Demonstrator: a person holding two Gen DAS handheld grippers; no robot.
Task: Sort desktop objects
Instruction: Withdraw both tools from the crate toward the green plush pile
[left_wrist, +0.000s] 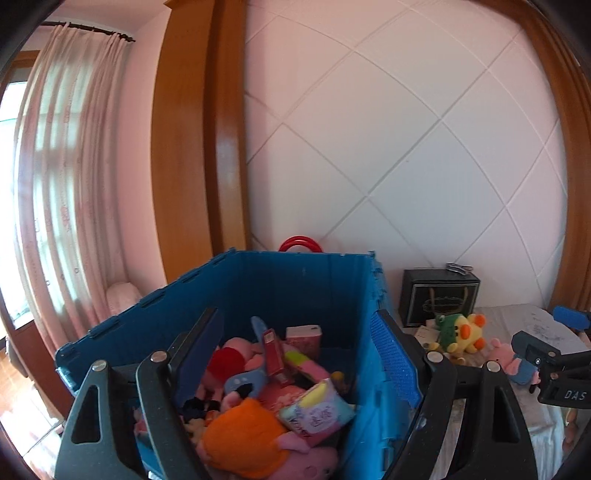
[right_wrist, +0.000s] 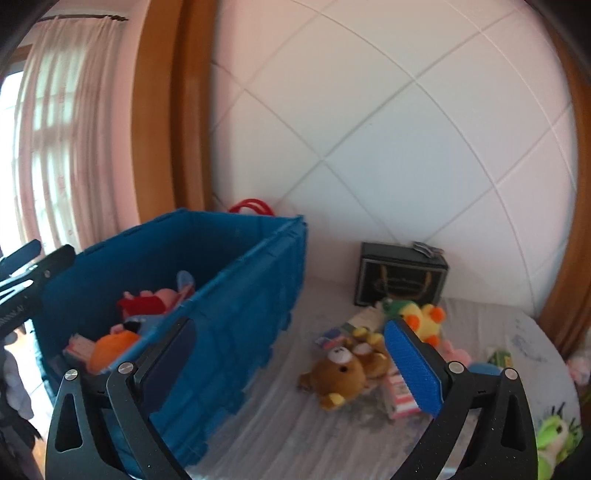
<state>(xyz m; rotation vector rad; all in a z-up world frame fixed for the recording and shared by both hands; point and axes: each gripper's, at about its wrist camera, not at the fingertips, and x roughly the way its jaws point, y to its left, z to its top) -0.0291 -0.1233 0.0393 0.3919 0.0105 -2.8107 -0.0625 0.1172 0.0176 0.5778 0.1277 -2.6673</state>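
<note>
Left claw (left_wrist: 295, 354) hovers over the open blue crate (left_wrist: 295, 280), jaws spread wide, nothing between the pads. Below and between its fingers the crate holds a heap of sorted items: an orange plush (left_wrist: 243, 432), a pastel tissue pack (left_wrist: 317, 411), a red plush (left_wrist: 225, 360), a pink box (left_wrist: 303, 334) toward the far wall. The claw's right finger lies over the crate's right wall. Right claw (right_wrist: 291, 365) is also spread wide and empty; its left finger sits in front of the crate's near right wall (right_wrist: 236, 325), its right finger over the cloth-covered surface (right_wrist: 280, 413). Unsorted things lie on the surface right of the crate: a brown bear plush (right_wrist: 340, 373) between the right claw's fingers, a pink striped box (right_wrist: 397, 397) just beside the right finger's blue pad, a yellow duck plush (right_wrist: 424, 321) farther back, a black box (right_wrist: 400, 275) against the far wall. A green plush (right_wrist: 554, 439) sits at the near right edge. From the left wrist view, the right claw appears at far right, near a pink pig plush (left_wrist: 508, 360).
</note>
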